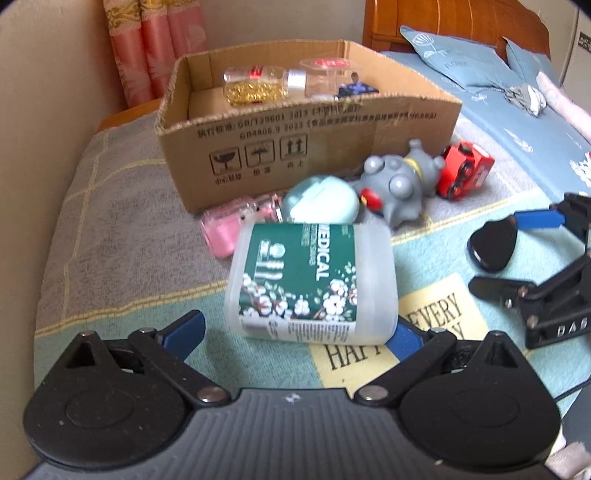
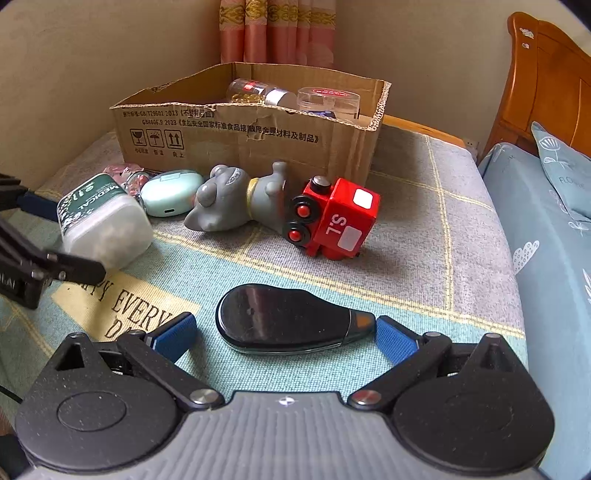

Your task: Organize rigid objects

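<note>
A white box with a green "MEDICAL" label lies on the bed mat between the open fingers of my left gripper; it also shows in the right wrist view. A black teardrop-shaped device lies between the open fingers of my right gripper, not clamped; it shows in the left wrist view too. Behind lie a grey mouse figure, a red toy train, a mint case and a pink item. The cardboard box holds a bottle of gold beads and a clear tub.
A wall runs along the left side. Pink curtains hang behind the box. A wooden headboard and blue pillows are to the right. The patterned mat has bare room right of the train.
</note>
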The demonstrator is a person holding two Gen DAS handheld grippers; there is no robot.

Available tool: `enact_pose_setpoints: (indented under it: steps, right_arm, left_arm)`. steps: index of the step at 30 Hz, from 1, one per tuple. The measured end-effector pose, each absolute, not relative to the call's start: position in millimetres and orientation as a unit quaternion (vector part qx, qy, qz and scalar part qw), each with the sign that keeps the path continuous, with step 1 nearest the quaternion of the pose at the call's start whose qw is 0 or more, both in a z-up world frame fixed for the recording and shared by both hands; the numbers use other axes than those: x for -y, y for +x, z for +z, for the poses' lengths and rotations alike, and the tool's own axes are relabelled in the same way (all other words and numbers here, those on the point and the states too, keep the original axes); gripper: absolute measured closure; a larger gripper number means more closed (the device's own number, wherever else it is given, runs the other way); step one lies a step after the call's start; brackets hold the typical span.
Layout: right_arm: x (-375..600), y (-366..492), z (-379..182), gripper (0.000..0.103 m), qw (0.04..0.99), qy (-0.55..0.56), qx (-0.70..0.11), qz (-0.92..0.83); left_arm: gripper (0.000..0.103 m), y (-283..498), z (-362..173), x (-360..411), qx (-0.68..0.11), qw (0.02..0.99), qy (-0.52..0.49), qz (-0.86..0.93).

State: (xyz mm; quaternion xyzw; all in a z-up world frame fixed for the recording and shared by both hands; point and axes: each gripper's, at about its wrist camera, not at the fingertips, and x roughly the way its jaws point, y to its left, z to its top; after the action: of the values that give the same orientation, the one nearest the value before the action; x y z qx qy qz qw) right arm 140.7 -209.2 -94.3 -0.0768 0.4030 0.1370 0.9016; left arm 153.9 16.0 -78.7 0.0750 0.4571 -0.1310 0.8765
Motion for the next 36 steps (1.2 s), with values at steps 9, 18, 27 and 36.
enact_pose_setpoints:
  steps: [9, 18, 27, 36]
  right_arm:
    - [211, 136, -96, 0.000, 0.908, -0.075, -0.390, 0.133]
    - [214, 135, -97, 0.000, 0.910, -0.071, -0.387, 0.127]
    - [210, 142, -98, 0.000, 0.913, -0.067, -0.384, 0.120]
    - [207, 146, -96, 0.000, 0.909, -0.065, -0.396, 0.112]
  left_arm:
    - [0.000, 164, -86, -9, -0.447, 0.881, 0.068, -0.137]
    - [0.000, 171, -87, -4, -0.439, 0.885, 0.068, -0.140]
    - [0.001, 174, -83, 0, -0.433, 0.887, 0.084, -0.137]
    - [0.003, 176, -70, -2, -0.423, 0.888, 0.082, -0.160]
